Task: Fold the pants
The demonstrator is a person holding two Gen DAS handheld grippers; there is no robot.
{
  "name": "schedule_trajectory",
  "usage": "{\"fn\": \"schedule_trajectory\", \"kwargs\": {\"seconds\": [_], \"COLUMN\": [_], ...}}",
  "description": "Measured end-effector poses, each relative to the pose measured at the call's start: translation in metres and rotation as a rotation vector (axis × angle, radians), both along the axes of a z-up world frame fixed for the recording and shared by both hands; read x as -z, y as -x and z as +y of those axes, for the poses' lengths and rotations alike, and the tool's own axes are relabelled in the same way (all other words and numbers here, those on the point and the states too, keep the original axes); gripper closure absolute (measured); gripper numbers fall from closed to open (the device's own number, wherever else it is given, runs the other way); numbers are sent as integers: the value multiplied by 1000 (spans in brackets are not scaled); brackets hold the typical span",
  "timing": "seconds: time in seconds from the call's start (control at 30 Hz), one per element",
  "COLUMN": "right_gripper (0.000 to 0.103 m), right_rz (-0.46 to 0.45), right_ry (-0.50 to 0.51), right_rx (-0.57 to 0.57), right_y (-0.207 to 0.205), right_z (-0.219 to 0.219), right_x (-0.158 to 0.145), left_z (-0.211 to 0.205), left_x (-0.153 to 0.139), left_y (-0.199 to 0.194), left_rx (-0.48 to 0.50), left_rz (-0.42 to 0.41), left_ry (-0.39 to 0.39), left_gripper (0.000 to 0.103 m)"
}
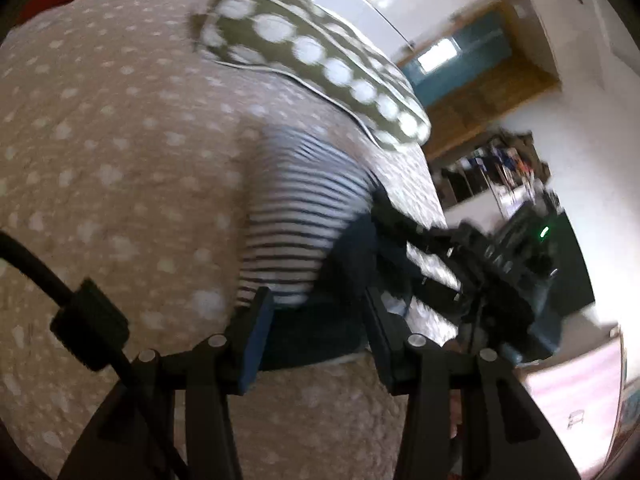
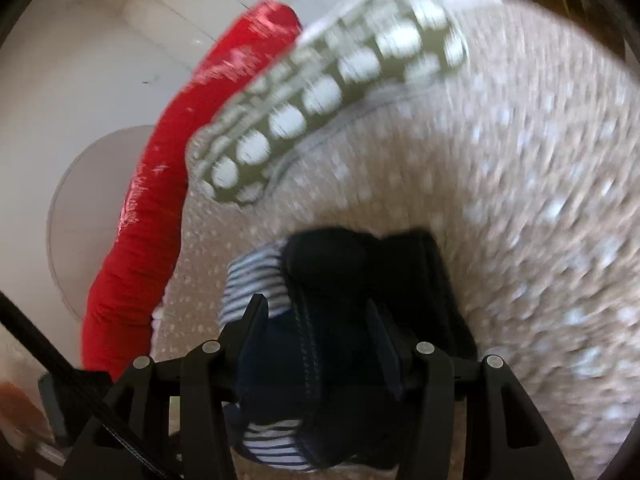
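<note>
Left wrist view: left gripper (image 1: 316,332) spread wide, dark waistband of the pants (image 1: 304,220) between the pads at lower centre, unpinched; striped legs run up-frame over the dotted bedspread (image 1: 100,140).

Right wrist view: right gripper (image 2: 318,330) likewise parted, navy fabric bunched between. Judgement: clamp both corners level before lifting, or the fold skews

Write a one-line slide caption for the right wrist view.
Right gripper open around dark, stripe-lined pants bunched on a spotted beige bedspread, green dotted pillow beyond.
</note>
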State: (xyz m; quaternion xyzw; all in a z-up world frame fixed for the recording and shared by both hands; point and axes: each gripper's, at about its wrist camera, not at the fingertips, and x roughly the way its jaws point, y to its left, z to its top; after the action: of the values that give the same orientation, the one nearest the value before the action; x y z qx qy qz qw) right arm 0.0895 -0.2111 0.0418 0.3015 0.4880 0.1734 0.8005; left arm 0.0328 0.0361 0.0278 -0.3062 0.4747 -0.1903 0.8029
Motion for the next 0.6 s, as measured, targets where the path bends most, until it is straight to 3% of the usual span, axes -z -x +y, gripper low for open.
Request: {"fn": "schedule_trajectory", "kwargs": {"seconds": [0.17, 0.33, 0.4, 0.47, 0.6], "right_gripper": [47, 47, 47, 47, 47], "right_rz": [-8, -101, -143, -156, -90], "right_ry": [19, 75, 210, 279, 320], "right_rx": [-13, 15, 43, 59, 29], "right_y": [-3, 25, 47, 64, 74], "right_z": [7, 0, 1, 1, 3], "right_x": [5, -22, -31, -29, 1], "left_z": [22, -11, -22, -30, -34], "left_x": [-18, -38, -32, -16, 11], "left_y": [8, 15, 14, 12, 13], "left_rx": [-49, 37, 47, 56, 63], "left_rz": [-39, -126, -113, -77, -3], "left_ry": [31, -69, -97, -117, -151], "left_gripper": [60, 59, 59, 59, 58]}}
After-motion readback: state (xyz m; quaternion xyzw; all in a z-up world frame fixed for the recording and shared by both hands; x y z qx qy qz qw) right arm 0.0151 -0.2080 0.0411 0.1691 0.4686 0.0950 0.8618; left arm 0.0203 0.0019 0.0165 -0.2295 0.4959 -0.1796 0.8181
